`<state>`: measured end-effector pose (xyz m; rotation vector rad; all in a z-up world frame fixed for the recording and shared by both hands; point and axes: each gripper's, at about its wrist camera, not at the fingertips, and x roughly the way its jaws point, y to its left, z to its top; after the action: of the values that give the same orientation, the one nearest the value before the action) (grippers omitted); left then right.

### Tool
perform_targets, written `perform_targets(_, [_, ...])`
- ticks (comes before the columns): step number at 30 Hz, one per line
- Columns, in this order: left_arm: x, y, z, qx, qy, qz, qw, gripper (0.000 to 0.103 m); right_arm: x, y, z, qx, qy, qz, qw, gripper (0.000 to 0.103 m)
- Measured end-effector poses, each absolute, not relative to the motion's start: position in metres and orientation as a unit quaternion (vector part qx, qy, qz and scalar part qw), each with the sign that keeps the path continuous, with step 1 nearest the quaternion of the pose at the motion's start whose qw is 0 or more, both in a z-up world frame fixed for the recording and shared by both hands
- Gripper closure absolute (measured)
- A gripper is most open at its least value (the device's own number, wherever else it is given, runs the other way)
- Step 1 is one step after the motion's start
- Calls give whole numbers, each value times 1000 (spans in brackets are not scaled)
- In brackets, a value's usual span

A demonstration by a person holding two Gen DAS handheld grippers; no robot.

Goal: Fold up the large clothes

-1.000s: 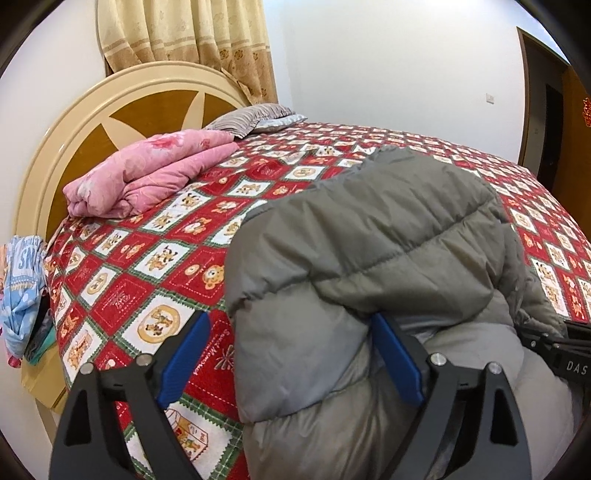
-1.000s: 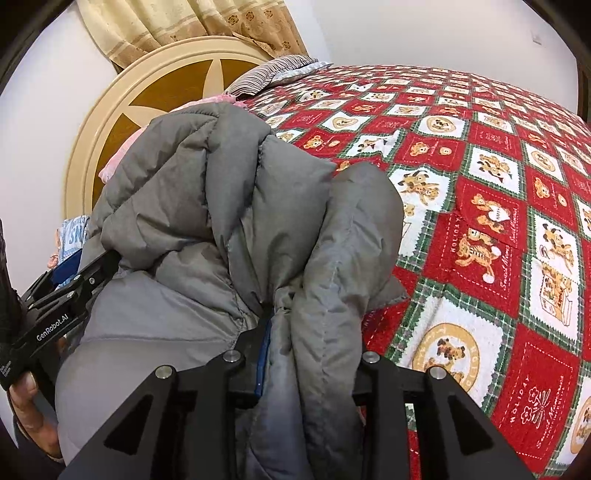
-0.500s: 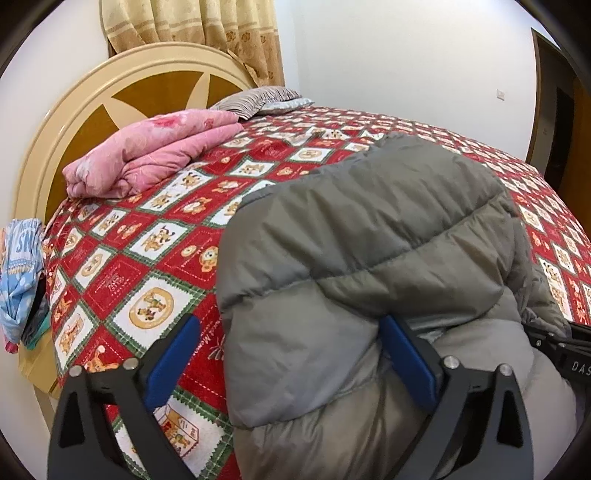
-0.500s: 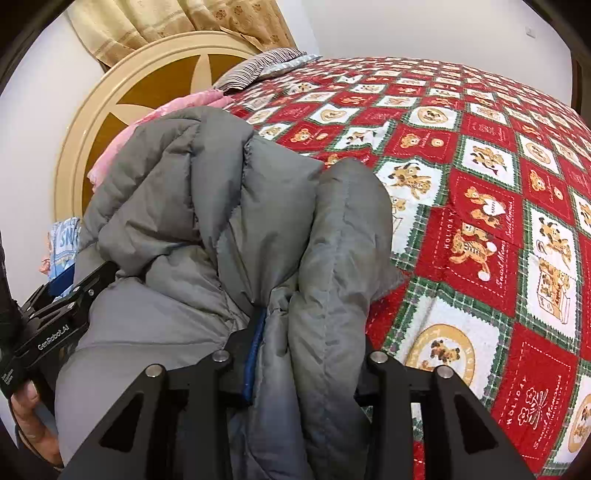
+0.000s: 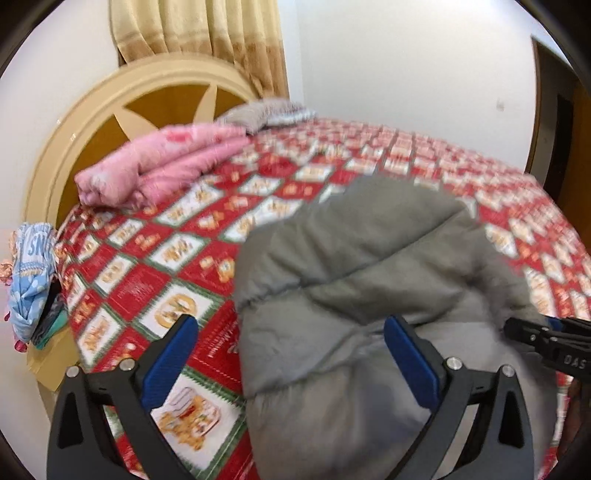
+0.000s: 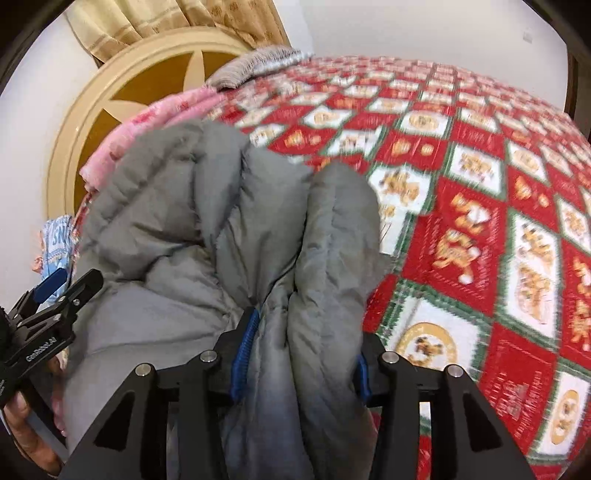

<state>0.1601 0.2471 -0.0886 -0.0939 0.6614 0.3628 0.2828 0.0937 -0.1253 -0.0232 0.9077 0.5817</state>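
Grey puffer jacket (image 6: 207, 236) on quilt (image 6: 480, 206), right gripper (image 6: 299, 354) fingers clamped on it, left gripper (image 5: 291, 354) fingers apart

Motion blur smears the bedspread (image 5: 177, 254) prints; the jacket (image 6: 207, 236) hides the pink blanket's (image 6: 155, 122) near end.

We see a plain grey quilted puffer jacket (image 5: 362, 295) on a bedspread (image 5: 177, 258) patterned in red and white squares with green borders and golden-orange bear figures. At upper left, a folded pink blanket (image 5: 155, 166) lies before a cream and brown headboard (image 5: 122, 107), under a beige-gold curtain (image 5: 207, 33). Each hand-held gripper (image 6: 299, 354) is black with blue pads (image 5: 168, 354).
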Motion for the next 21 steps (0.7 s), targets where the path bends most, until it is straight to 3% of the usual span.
perform_targets(6, [103,238,-45,-48,269,166,948,0,228,78,-74,-10,365,291,884,48])
perform_targets(21, [46,237,-7,-60,204,151,965,0,143,65,-23,-21,296,298,907,47])
